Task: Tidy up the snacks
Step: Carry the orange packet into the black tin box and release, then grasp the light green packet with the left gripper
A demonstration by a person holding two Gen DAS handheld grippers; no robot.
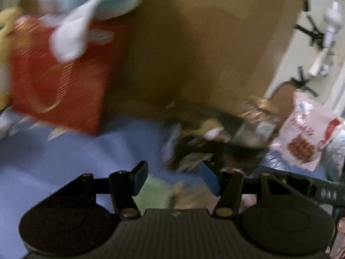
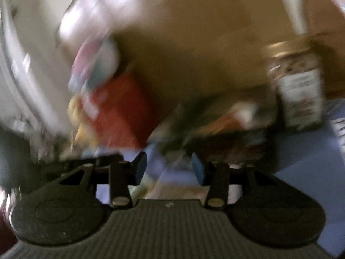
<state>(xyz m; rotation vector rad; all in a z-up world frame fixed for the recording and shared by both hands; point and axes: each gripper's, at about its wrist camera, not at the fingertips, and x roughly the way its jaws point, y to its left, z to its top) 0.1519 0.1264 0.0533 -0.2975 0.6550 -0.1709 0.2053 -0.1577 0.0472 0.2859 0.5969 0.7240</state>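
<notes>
Right wrist view: we hold both the right gripper (image 2: 169,169) and left gripper (image 1: 175,178) released and empty, snack pile (image 2: 215,129) at twelve o'clock; blur suggests haste, risking toppling the jar (image 2: 295,86).

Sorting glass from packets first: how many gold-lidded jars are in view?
1: a gold-lidded jar stands upright on the blue sheet, right of the blurred snack pile, before the cardboard box. Others may be hidden.
</notes>
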